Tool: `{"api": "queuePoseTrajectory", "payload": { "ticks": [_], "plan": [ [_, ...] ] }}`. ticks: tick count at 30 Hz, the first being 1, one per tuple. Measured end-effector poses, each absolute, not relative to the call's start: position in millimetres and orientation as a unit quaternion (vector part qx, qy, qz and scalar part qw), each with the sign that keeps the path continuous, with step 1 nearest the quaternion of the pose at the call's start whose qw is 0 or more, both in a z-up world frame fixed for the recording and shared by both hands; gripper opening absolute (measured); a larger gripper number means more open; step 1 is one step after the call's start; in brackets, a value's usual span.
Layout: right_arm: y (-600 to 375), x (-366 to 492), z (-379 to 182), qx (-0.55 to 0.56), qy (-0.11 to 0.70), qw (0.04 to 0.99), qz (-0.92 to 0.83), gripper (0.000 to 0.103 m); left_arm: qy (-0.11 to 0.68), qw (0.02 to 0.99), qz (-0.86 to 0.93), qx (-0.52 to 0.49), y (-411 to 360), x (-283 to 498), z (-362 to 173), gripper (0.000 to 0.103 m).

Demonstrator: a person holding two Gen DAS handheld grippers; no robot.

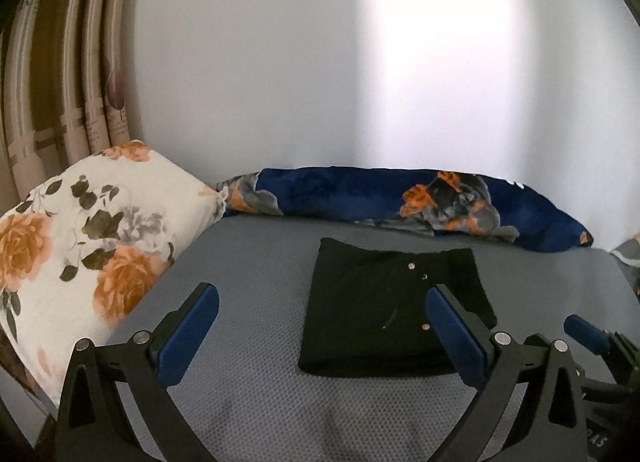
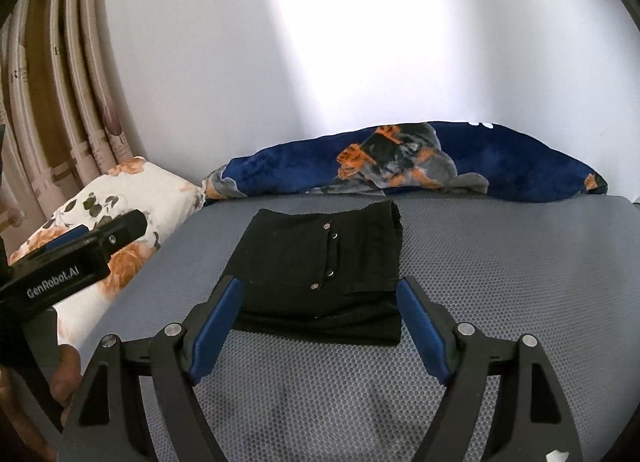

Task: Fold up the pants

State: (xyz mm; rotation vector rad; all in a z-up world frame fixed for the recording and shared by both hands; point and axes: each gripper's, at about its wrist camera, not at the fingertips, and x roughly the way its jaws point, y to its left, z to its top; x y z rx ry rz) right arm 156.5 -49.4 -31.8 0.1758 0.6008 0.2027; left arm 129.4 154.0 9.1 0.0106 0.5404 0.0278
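Black denim pants (image 2: 320,270) were seen folded at 12 o'clock | left gripper (image 1: 322,312) and right gripper (image 2: 320,304) were held agape, empty | edges should be squared gently.

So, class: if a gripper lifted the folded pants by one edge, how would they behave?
The pants would probably sag and unfold, since they are soft cloth stacked in loose layers. They look light enough to lift easily. On the textured grey mattress a push would likely bunch them up instead of sliding them.
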Motion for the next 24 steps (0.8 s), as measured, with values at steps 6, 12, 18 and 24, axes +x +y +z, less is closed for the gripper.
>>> {"api": "queuePoseTrajectory", "payload": {
  "ticks": [6,12,18,24],
  "plan": [
    [-51.1,154.7,-29.8,0.086,0.295,0.946,0.099,0.079,0.273,0.962,0.003,-0.015,157.0,128.6,15.1,0.103],
    [-47.7,154.3,-30.3,0.082,0.298,0.946,0.102,0.079,0.284,0.958,-0.006,-0.024,158.6,129.6,11.1,0.103],
    [-30.7,160.3,-33.4,0.061,0.307,0.943,0.111,0.079,0.294,0.955,0.009,-0.038,173.7,132.3,-1.5,0.103],
    [18.3,180.3,-41.2,0.039,0.327,0.932,0.149,0.081,0.291,0.953,0.076,-0.05,219.2,136.9,-15.2,0.103]
  ]
}}
